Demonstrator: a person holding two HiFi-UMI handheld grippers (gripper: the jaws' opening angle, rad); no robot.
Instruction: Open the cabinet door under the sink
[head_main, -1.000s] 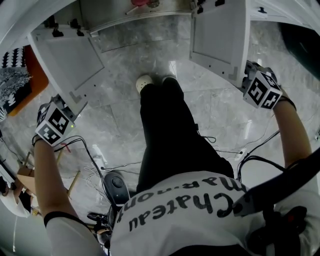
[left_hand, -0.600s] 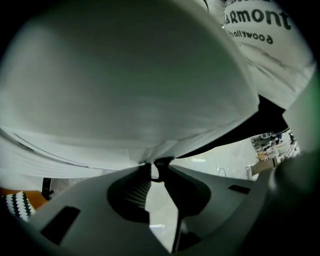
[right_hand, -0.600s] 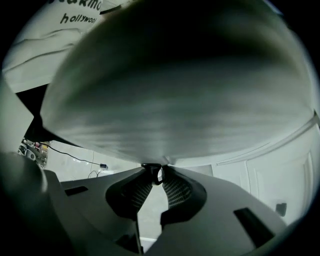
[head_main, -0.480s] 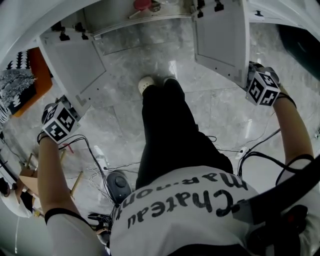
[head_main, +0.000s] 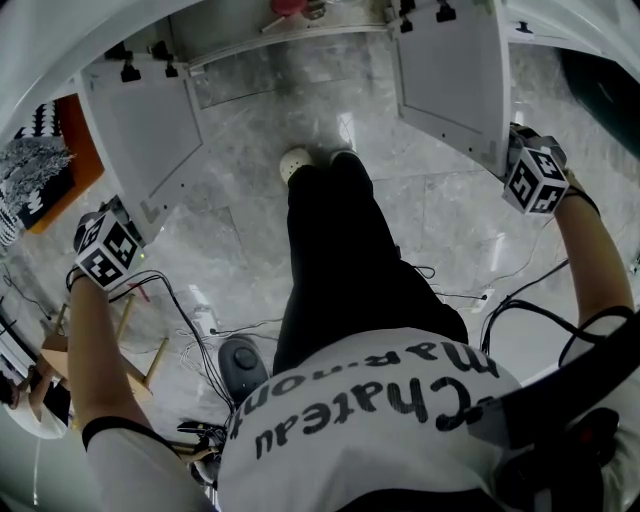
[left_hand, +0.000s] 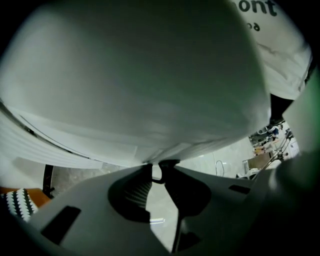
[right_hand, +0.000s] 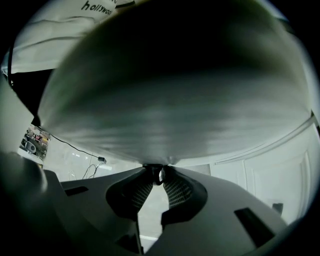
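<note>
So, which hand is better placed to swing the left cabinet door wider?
Left. The left gripper is closed on the free edge of the left door; the right gripper is across, closed on the right door.

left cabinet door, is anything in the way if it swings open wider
Possibly: an orange object with a black-and-white patterned cloth stands close behind the left cabinet door, on the side it swings toward.

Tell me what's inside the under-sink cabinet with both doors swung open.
Only the front edge of the cabinet shows, with a red object sitting there. Everything deeper lies beyond the head view's top. The gripper views show only the left door and right door.
</note>
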